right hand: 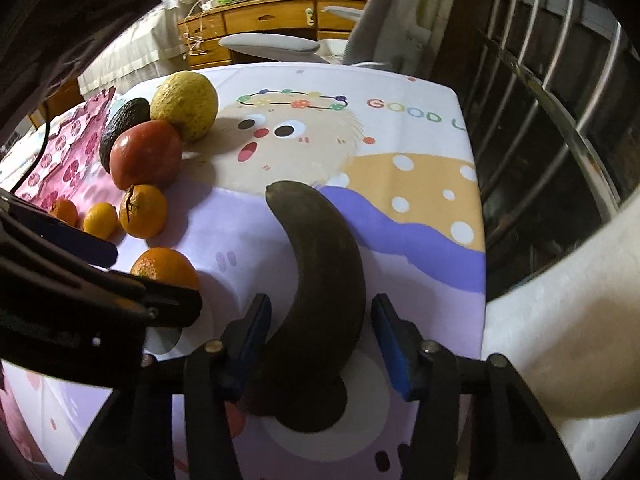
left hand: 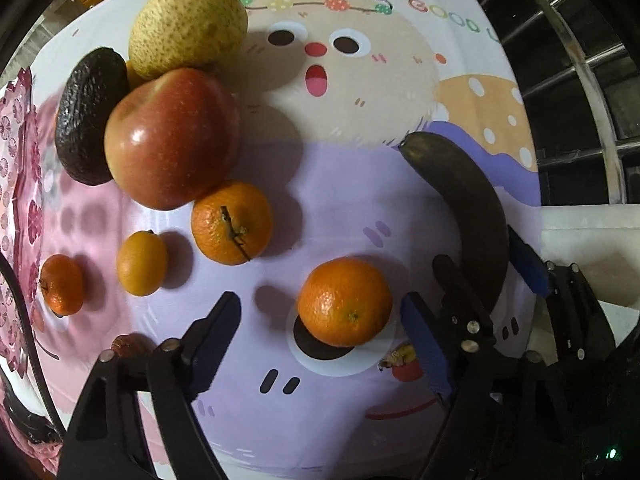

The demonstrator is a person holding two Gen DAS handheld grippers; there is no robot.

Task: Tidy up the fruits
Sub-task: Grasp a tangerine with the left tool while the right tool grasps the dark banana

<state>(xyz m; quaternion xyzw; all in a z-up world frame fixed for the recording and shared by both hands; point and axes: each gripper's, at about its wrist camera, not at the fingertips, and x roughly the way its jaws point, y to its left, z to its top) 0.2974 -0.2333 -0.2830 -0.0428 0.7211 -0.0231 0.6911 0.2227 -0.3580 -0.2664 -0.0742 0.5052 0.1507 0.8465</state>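
Early in the job, by my reading: every fruit in view lies loose on the cartoon-print tablecloth (left hand: 360, 208), and no bowl or tray shows in either view, so where things are meant to go I cannot tell. Some grouping may already exist. Ahead of the left gripper (left hand: 320, 320) and off to its left sit a pear (left hand: 188, 28), an avocado (left hand: 90, 116) and a red apple (left hand: 172, 140), touching one another in a cluster; nearer along the same side come a stemmed mandarin (left hand: 232, 222), a small yellow-orange citrus (left hand: 141, 263) and a small tangerine (left hand: 62, 285) by the pink patterned mat (left hand: 16, 168). Whether that row counts as sorted is a guess. Left gripper: jaws spread wide, pointing down at the cloth, with a mandarin (left hand: 345, 301) lying between the fingers; clear gaps on both sides, nothing held, nothing touched. Right gripper (right hand: 320, 336): jaws partly open, straddling the lower part of a very dark, overripe banana (right hand: 320, 280), whose tip runs away ahead of it. The left pad looks at or almost at the skin, the right pad stands just off it, so not yet a grip. Both pieces rest on the cloth; picking them up and placing them is all still to do.
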